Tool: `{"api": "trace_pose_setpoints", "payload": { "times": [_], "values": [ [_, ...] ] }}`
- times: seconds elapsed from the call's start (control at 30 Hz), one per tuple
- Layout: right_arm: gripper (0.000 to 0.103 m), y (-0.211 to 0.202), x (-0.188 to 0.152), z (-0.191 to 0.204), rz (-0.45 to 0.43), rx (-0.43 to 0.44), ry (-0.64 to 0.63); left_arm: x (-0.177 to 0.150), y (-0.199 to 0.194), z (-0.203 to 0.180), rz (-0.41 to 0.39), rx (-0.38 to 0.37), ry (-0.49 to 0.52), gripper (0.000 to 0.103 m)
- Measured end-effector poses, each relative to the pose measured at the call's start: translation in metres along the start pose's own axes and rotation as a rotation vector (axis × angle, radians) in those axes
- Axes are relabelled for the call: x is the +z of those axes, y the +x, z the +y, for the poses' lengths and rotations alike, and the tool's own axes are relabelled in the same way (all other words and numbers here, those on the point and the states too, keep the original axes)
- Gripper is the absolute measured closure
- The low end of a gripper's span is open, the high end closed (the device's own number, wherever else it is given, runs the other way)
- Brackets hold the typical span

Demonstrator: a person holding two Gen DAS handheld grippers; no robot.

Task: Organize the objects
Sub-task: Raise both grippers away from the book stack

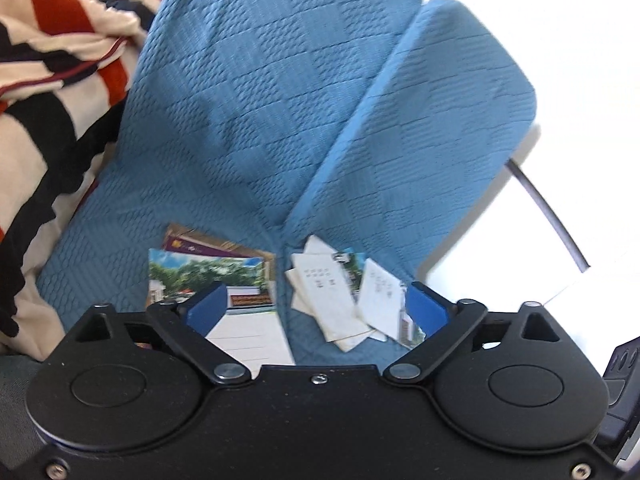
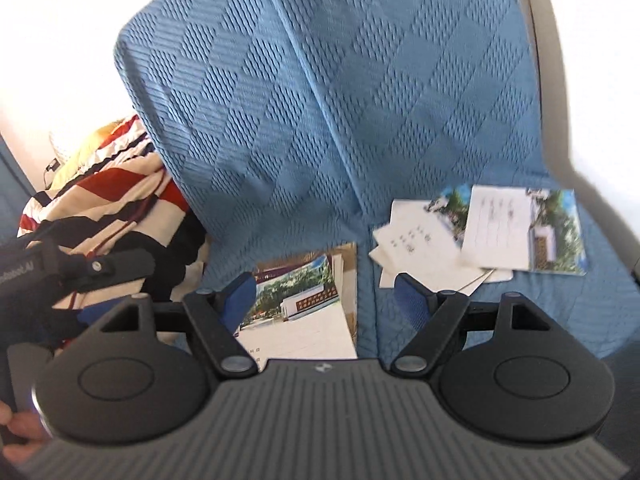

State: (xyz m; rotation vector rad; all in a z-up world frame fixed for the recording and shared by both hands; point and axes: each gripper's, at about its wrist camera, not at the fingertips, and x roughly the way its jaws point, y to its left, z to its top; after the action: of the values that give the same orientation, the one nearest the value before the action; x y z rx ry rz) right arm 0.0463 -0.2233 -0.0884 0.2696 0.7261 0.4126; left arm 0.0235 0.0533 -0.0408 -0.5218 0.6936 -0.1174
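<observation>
A squared-up stack of photo postcards (image 1: 224, 280) (image 2: 304, 296) lies on the left seat of a blue quilted sofa (image 1: 260, 100) (image 2: 320, 100). To its right, across the seam, a loose pile of white cards and photo cards (image 1: 340, 292) (image 2: 480, 232) lies fanned and overlapping. My left gripper (image 1: 316, 306) hangs above the seam between the two piles, open, with nothing between its blue pads. The right gripper (image 2: 326, 300) is also open and holds nothing; it hovers above the right edge of the stack. Neither gripper touches a card.
A red, black and cream striped blanket (image 1: 48, 80) (image 2: 108, 200) is heaped against the sofa's left end. The left gripper's black body (image 2: 80, 272) and a hand (image 2: 16, 428) show at the left of the right wrist view. Beyond the cushions are bright white surfaces.
</observation>
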Motion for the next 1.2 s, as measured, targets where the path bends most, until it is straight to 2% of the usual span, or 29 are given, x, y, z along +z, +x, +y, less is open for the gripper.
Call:
{"api": "trace_pose_setpoints", "payload": {
  "times": [0.17, 0.27, 0.33, 0.43, 0.67, 0.93, 1.2],
  "values": [
    [0.025, -0.026, -0.001, -0.007, -0.018, -0.010, -0.020, -0.012, -0.010, -0.023, -0.008, -0.008, 0.041, 0.002],
    [0.024, -0.038, -0.006, -0.012, -0.026, -0.046, -0.030, -0.022, -0.014, -0.034, -0.007, -0.022, 0.052, 0.001],
    [0.016, -0.043, -0.009, -0.017, -0.018, -0.067, -0.037, -0.028, -0.015, -0.040, -0.006, -0.025, 0.059, 0.001],
    [0.016, -0.051, -0.016, -0.024, -0.005, -0.101, -0.038, -0.037, -0.014, -0.047, 0.001, -0.015, 0.065, 0.001],
    [0.016, -0.062, -0.030, -0.041, -0.013, -0.148, -0.058, -0.061, 0.006, -0.063, 0.073, 0.051, 0.113, 0.001],
    [0.016, -0.072, -0.043, -0.062, -0.016, -0.174, -0.041, -0.080, 0.022, -0.082, 0.132, 0.044, 0.142, 0.001],
    [0.016, -0.077, -0.042, -0.082, -0.036, -0.178, -0.024, -0.088, 0.036, -0.102, 0.159, 0.050, 0.154, 0.001]
  ]
}}
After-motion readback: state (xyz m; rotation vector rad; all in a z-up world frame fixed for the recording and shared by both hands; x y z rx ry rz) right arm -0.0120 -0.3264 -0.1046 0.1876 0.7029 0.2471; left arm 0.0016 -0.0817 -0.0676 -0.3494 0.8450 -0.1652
